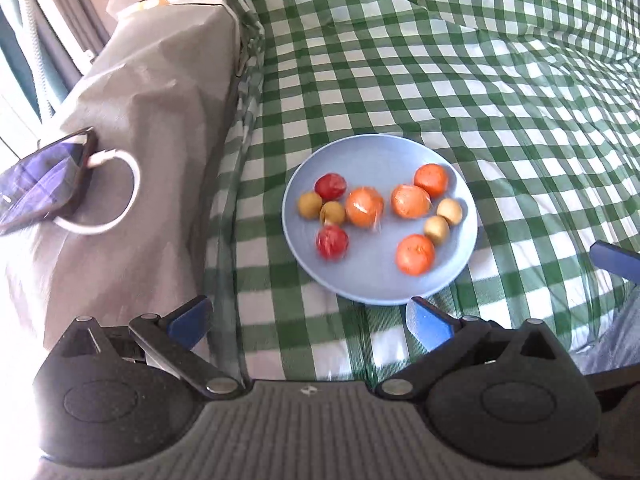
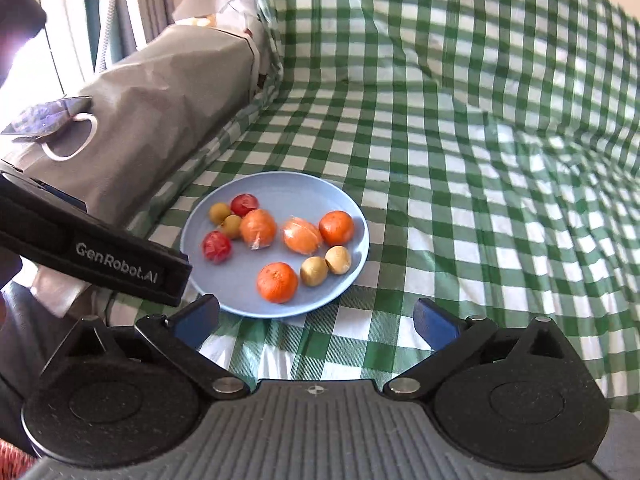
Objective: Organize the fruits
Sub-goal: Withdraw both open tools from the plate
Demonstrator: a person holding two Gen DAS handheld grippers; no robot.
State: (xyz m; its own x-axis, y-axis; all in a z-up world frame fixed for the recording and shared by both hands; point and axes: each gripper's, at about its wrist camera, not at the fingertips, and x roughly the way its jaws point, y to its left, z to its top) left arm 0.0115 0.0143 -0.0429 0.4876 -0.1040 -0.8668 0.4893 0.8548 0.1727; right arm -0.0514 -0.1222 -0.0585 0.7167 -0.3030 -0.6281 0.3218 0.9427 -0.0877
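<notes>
Right under my nose, my left claw (image 1: 308,320) is spread wide, blue pads flung out to either side, nothing between them. Same story on my right claw (image 2: 316,320): jaws fully apart, empty, hanging just short of the near rim of the blue plate (image 1: 360,160).

The plate sits on the green checked cloth (image 1: 480,80), and all the fruit is on it. Two red ones on the left, one at the back (image 1: 330,186) and one nearer me (image 1: 331,241), with two small yellow-brown ones (image 1: 321,208) touching between them. Mid-plate, two oranges in clear film (image 1: 364,206) that glints and crinkles. To the right, two bare oranges, one at the back (image 1: 431,180) and one at the front (image 1: 415,254), plus two more yellow-brown fruits (image 1: 443,221) touching.

Handling, as I read it: all light, all round, all ready to roll on that smooth plate. The wrapped pair look slippery; I'd squeeze across the widest part, not the loose film. The red ones I'd guess are thin-skinned, so gentle pressure. The little ones sit pressed together, so a pad must slip in from the free sides. The front bare orange stands apart, the easiest take.

Off to the left, a phone (image 1: 44,184) with a white cable (image 1: 128,168) lies on the grey cover (image 1: 152,92), well apart from the plate.
</notes>
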